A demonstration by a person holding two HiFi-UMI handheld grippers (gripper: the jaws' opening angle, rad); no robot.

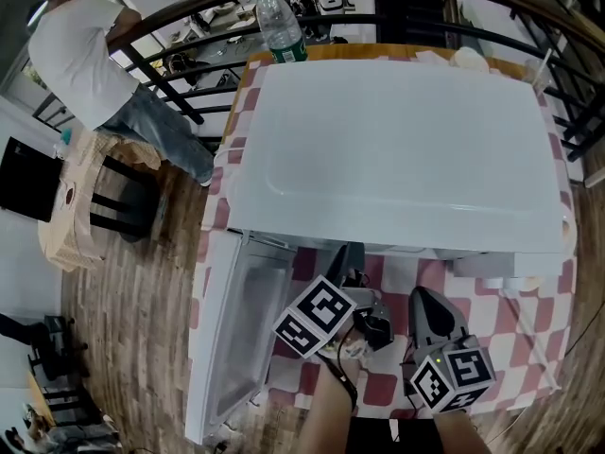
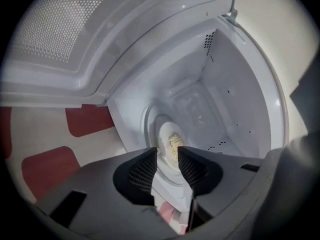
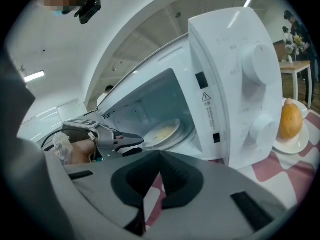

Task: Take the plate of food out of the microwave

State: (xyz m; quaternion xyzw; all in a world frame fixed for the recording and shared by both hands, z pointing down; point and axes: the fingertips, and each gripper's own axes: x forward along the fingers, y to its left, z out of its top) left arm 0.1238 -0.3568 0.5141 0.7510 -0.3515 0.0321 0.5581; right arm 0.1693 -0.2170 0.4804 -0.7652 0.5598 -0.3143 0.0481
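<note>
One microwave, door open; two tongs. The left tongs stand apart, gripping nothing. One plate of food sits just ahead of their tips, inside the microwave. The right tongs are closed and empty. Only the right gripper view shows two dials and a bun to the right tongs' right. Only the head view shows one bottle.

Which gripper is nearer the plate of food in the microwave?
Left. The left gripper, jaws open, sits at the mouth of the microwave, just short of the plate of food. The right gripper, shut, hangs back outside the microwave.
</note>
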